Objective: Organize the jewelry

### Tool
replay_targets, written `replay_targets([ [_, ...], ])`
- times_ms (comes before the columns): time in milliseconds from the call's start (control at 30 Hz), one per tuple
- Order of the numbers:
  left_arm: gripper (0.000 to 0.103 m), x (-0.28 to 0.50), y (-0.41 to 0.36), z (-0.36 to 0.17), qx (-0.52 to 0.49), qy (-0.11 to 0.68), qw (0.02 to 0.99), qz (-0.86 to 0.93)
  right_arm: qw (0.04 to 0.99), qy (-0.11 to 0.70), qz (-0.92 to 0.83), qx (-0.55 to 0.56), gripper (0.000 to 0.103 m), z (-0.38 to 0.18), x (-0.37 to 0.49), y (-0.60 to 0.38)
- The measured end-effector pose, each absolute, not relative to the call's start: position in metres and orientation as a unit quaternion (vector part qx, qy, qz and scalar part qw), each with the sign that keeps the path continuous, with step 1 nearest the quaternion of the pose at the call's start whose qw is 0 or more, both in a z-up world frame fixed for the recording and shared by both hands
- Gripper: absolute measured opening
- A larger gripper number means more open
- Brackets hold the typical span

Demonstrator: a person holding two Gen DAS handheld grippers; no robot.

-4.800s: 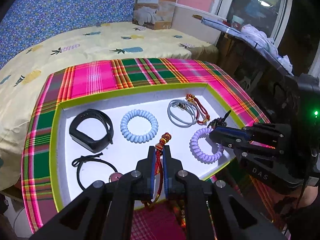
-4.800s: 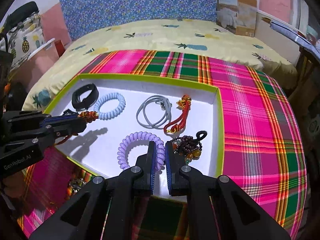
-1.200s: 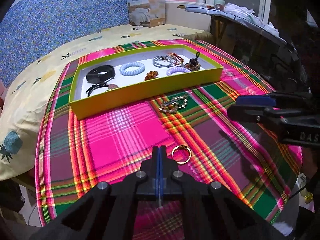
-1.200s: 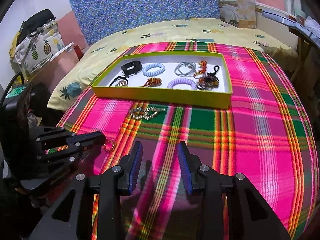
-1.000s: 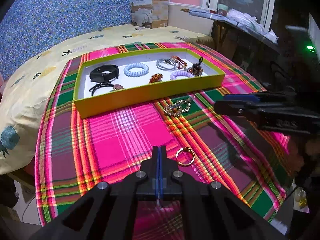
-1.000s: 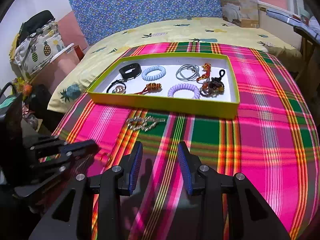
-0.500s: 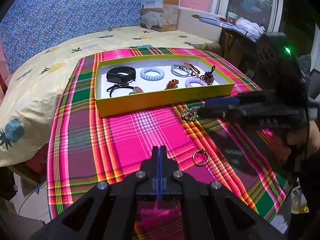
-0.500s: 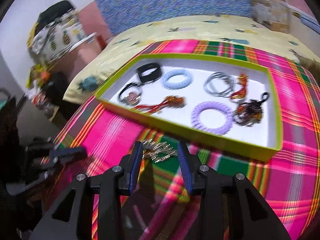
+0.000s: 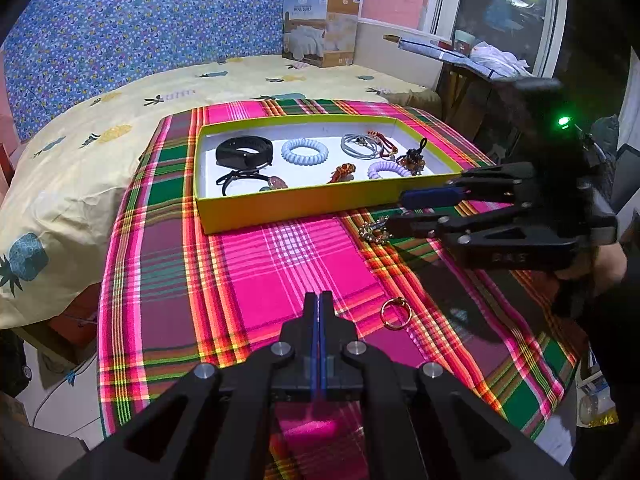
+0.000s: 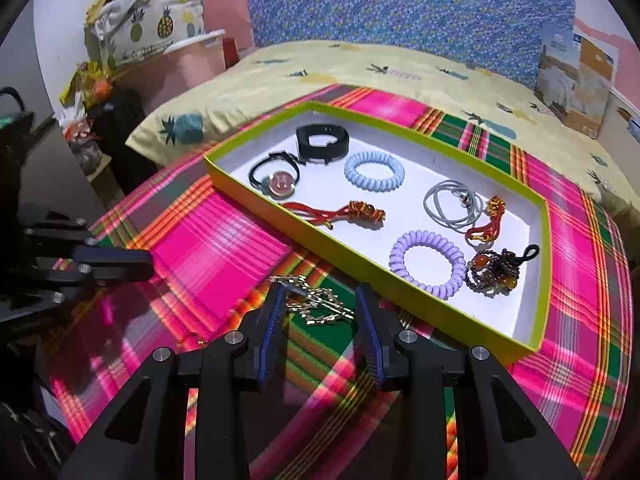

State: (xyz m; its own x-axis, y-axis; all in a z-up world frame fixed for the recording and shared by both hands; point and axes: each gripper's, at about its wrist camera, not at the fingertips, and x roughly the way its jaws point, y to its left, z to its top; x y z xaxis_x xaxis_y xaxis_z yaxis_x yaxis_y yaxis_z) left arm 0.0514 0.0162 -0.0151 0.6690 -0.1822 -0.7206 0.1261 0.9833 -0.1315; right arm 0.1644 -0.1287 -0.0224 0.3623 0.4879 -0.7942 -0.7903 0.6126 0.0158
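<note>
A gold chain [image 10: 316, 304] lies on the plaid cloth just in front of the yellow-green box [image 10: 360, 278]. My right gripper [image 10: 320, 296] is open, its fingers standing on either side of the chain; whether they touch it I cannot tell. In the left wrist view the right gripper [image 9: 398, 213] hovers over the chain [image 9: 373, 232]. My left gripper [image 9: 319, 298] is shut with nothing in it, near a gold ring [image 9: 395, 314] on the cloth. The box [image 9: 300, 204] holds several pieces, among them a black band [image 10: 322, 144], coil ties and a bead bracelet [image 10: 494, 270].
The plaid cloth [image 9: 280, 264] covers a small table whose edges drop off at left and right. Behind it is a bed with a yellow pineapple sheet [image 9: 120, 112] and a cardboard package [image 9: 322, 30]. A desk [image 9: 472, 64] stands by the window at right.
My right gripper has moved in toward the box and rolled, so the chain now lies between its fingers. The left gripper has stayed shut in about the same place.
</note>
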Motion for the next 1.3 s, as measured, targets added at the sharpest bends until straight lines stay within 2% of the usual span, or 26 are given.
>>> replay_targets([
  [233, 0.002, 0.051, 0.018, -0.014, -0.041, 0.397, 0.913, -0.085, 0.771, 0.422, 0.429, -0.208, 0.037, -0.025, 0.148, -0.127],
  [700, 0.002, 0.051, 0.017, -0.015, -0.046, 0.399, 0.912, -0.086, 0.808, 0.426, 0.363, -0.183, 0.037, -0.03, 0.158, -0.115],
  [733, 0.002, 0.051, 0.017, -0.015, -0.046, 0.4, 0.911, -0.086, 0.81, 0.425, 0.36, -0.184, 0.029, -0.03, 0.157, -0.114],
  [867, 0.003, 0.051, 0.014, -0.016, -0.044, 0.402, 0.91, -0.091, 0.817, 0.422, 0.346, -0.186, 0.028, -0.03, 0.152, -0.113],
  [933, 0.014, 0.05, 0.011, -0.016, -0.042, 0.401, 0.91, -0.095, 0.819, 0.421, 0.341, -0.186, 0.028, -0.029, 0.148, -0.116],
  [967, 0.027, 0.05, 0.01, -0.016, -0.043, 0.4, 0.91, -0.099, 0.821, 0.422, 0.338, -0.184, 0.028, -0.029, 0.146, -0.12],
  [1000, 0.034, 0.05, 0.009, -0.016, -0.044, 0.4, 0.91, -0.102, 0.822, 0.424, 0.335, -0.179, 0.028, -0.028, 0.144, -0.123],
  [1300, 0.038, 0.052, -0.024, -0.023, 0.002, 0.41, 0.899, -0.151, 0.84, 0.428, 0.306, -0.13, 0.028, -0.019, 0.128, -0.167],
])
